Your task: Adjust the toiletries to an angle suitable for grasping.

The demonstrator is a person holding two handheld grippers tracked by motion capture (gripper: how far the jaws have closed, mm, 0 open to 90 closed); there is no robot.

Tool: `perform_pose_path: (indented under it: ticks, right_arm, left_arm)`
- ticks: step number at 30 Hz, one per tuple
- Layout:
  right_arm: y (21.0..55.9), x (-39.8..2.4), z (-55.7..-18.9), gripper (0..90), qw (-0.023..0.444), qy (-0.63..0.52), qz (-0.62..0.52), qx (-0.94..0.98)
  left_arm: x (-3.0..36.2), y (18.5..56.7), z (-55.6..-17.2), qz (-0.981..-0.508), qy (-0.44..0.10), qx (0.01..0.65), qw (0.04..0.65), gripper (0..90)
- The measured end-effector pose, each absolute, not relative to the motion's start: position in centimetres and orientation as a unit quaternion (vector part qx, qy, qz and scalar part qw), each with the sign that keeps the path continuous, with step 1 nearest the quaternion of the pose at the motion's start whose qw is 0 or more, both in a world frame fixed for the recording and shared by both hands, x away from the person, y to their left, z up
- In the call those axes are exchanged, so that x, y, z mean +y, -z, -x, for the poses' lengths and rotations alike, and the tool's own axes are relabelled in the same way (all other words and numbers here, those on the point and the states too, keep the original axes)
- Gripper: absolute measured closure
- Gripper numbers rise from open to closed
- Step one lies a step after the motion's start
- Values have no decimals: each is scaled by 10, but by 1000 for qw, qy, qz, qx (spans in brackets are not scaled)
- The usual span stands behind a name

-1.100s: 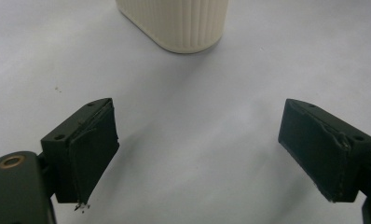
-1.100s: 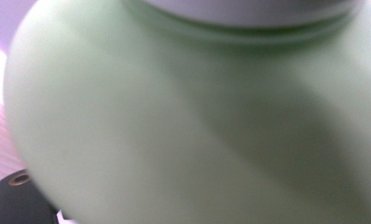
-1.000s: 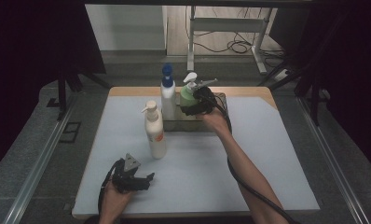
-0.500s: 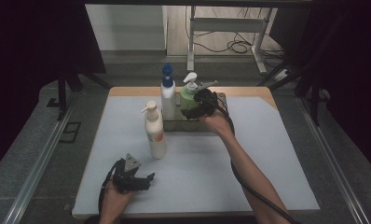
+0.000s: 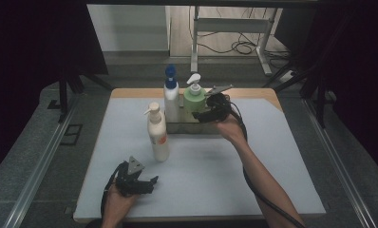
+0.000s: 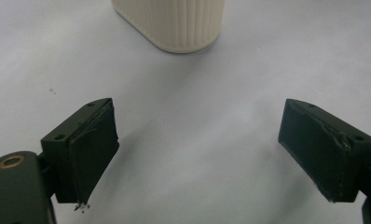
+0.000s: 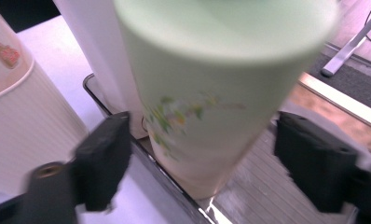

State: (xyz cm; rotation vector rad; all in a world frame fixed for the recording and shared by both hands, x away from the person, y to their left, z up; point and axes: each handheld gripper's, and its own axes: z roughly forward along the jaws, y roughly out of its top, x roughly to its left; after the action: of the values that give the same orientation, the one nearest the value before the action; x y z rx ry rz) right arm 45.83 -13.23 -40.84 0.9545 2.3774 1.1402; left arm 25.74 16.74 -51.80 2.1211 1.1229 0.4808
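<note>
Closing in around the green bottle (image 7: pixel 216 93) in the tray (image 5: pixel 177 127), right gripper (image 5: pixel 207 110) jaws narrowing, pads not yet touching; looks like grasp next. Left gripper (image 5: pixel 146 183) resting wide open, empty, near cream bottle (image 5: pixel 157 133).

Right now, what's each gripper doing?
Left gripper: open, empty, resting on the table.
Right gripper: open around the green pump bottle, jaws just closing, pads not touching it.
</note>
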Motion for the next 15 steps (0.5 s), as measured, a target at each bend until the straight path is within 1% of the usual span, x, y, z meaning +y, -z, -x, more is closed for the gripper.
perform_pose_path:
  ticks: [3,7,11,13,15]
  right_arm:
    - [408,-140,-456,396,164,-407,-341,832]
    - [408,-145,-454,523,152,-408,-342,833]
    - [409,-151,-453,686,143,-409,-342,834]
    - [410,-152,-453,739,140,-406,-342,836]
    - [410,-152,-453,770,146,-402,-340,837]
  left_arm:
    - [167,518,-258,-815,-184,431,340,116]
    - [167,518,-258,-815,-184,431,340,116]
    - [167,518,-258,-814,-184,432,342,116]
    - [168,517,-258,-814,-184,432,343,116]
    - [168,517,-257,-813,-184,433,343,116]
